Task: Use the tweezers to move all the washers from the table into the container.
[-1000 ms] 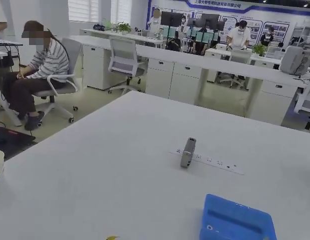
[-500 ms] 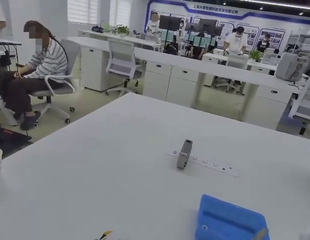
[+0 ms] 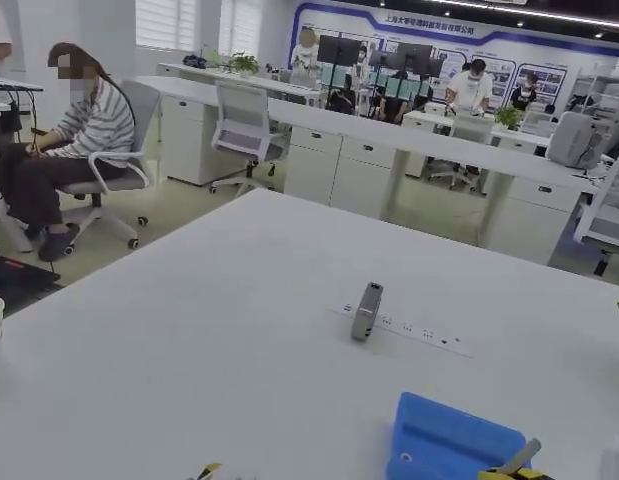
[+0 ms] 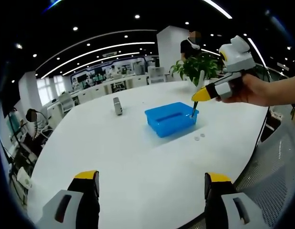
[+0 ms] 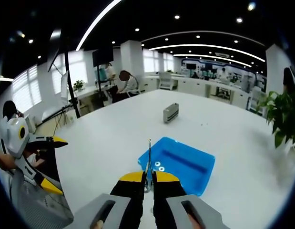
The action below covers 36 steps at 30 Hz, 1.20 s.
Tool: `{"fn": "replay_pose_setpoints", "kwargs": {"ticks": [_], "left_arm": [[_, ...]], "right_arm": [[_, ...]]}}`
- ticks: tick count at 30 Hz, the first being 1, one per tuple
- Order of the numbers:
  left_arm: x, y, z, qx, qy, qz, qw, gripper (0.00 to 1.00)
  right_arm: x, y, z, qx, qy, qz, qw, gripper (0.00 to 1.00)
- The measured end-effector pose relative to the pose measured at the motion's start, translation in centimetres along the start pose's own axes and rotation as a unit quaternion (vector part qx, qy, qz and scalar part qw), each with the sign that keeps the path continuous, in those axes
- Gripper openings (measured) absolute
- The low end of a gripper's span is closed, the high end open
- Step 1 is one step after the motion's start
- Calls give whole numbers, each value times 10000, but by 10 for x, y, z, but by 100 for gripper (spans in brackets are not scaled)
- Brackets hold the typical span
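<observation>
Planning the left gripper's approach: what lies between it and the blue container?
In the left gripper view, bare white table separates the left gripper from the blue container, except two washers beside its near corner.

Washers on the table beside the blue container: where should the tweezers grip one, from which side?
Pinch the ring of one washer, one tweezers tip through the hole and one outside, coming straight down. Both lie flat on the table, so a sideways approach would likely push them.

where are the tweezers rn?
Right gripper view: the tweezers are clamped in the right hand-held gripper, tips reaching the left edge of the blue container.
</observation>
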<state>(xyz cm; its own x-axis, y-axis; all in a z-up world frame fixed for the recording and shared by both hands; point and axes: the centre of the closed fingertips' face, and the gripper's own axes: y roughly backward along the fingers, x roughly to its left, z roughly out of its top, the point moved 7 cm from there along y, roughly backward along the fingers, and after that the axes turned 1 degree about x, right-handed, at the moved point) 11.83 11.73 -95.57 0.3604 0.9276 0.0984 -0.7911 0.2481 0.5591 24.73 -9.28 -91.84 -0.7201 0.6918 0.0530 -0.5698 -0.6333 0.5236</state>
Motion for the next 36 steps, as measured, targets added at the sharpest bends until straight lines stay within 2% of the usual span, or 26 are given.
{"fn": "replay_pose_setpoints", "kwargs": {"ticks": [14,23,28,36], "left_arm": [[-1,-1,-2,69,-56,-28,10000,93],[0,-2,-3,114,-58,0,9999,93],[-1,-2,-4,152,-77,-5,9999,93],[-1,-2,-4,181,-96,19,9998,93]], "right_arm": [[-6,-7,11,28,200,-98,9997,2],[-20,-21,19,24,251,-179,9995,2],[-28,-28,24,-30,98,-222,9997,2],[-38,-43,27,114,390,-335,9986,2]]}}
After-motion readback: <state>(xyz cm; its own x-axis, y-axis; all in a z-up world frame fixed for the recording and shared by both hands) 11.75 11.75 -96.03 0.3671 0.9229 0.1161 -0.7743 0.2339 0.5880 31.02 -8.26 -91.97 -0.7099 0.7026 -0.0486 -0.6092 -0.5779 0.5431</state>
